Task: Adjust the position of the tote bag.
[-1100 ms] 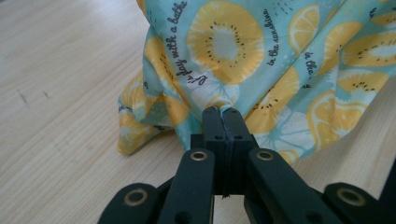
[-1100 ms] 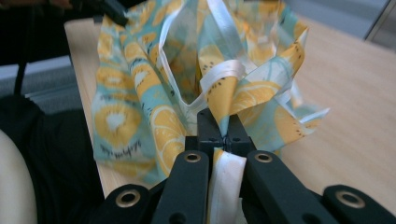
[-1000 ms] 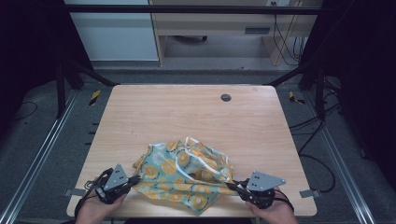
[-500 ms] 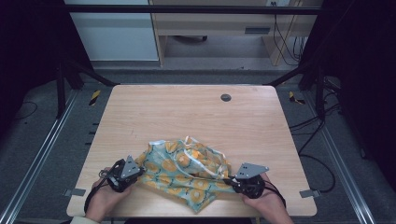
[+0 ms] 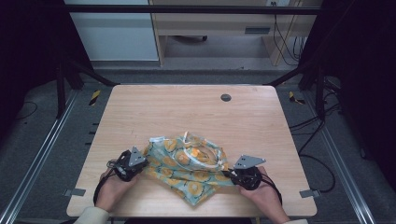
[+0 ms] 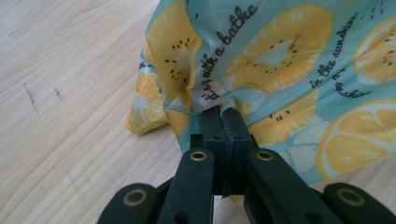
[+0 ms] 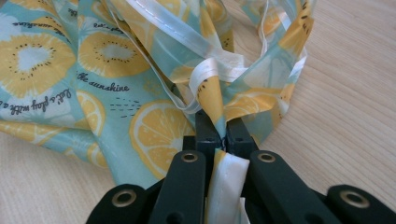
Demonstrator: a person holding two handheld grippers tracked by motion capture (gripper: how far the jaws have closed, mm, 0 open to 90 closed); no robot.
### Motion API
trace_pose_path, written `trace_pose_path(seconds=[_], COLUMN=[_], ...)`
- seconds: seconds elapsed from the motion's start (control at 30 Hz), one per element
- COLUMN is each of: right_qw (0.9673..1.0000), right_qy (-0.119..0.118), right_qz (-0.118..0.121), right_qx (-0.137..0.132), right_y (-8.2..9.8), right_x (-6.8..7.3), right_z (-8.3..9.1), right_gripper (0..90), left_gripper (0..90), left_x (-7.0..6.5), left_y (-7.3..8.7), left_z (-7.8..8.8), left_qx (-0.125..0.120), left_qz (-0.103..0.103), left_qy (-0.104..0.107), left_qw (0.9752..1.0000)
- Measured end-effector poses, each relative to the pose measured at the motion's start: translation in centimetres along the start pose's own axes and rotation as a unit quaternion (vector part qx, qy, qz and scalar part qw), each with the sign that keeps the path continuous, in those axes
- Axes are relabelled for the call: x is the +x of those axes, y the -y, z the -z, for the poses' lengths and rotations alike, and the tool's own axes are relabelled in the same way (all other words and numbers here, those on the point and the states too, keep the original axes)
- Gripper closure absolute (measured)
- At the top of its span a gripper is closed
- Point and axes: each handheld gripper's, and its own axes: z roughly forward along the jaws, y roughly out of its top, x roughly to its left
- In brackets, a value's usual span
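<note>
Both grippers clamped on lemon-print cloth point(image 5: 189, 170): left gripper point(image 6: 223, 122) pinches its left edge, right gripper point(image 7: 217, 132) pinches white-trimmed right edge, on table point(image 5: 187, 109).

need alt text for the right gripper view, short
The right hand-held gripper, seen from just behind its black jaws, is shut on a white-trimmed fold of a crumpled teal cloth printed with yellow citrus slices and script text. The cloth lies on a light wooden table.
</note>
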Motion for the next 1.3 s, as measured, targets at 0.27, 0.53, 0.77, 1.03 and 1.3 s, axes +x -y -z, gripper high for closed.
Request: trace_pose_path(seconds=[0.27,0.53,0.77,1.03,1.3], right_qw=[0.9996,0.9979,0.9960,0.9992,0.9997], right_qy=[0.016,0.034,0.023,0.012,-0.009], right_qz=[-0.012,-0.013,0.006,0.005,0.012], right_qx=[-0.019,-0.054,-0.086,-0.037,-0.019], right_y=[0.0,-0.5,-4.4,-9.0,-10.7], right_x=[0.4,0.9,0.2,-1.7,-1.5], right_z=[1.2,4.2,5.4,-0.5,-2.5], right_gripper=[45.9,14.5,26.5,47.7,89.9], left_gripper=[67.6,42.8,31.3,24.5,24.8], left_x=[-0.3,-0.6,-0.4,-0.5,-0.6], left_y=[-0.1,0.4,0.5,0.2,-0.1], left_z=[1.2,4.1,5.5,5.4,5.8], left_qx=[-0.027,-0.070,-0.094,-0.097,-0.105], left_qz=[0.033,0.073,0.100,0.103,0.102], left_qy=[-0.015,-0.020,-0.025,-0.027,-0.024], left_qw=[0.9990,0.9946,0.9902,0.9896,0.9889])
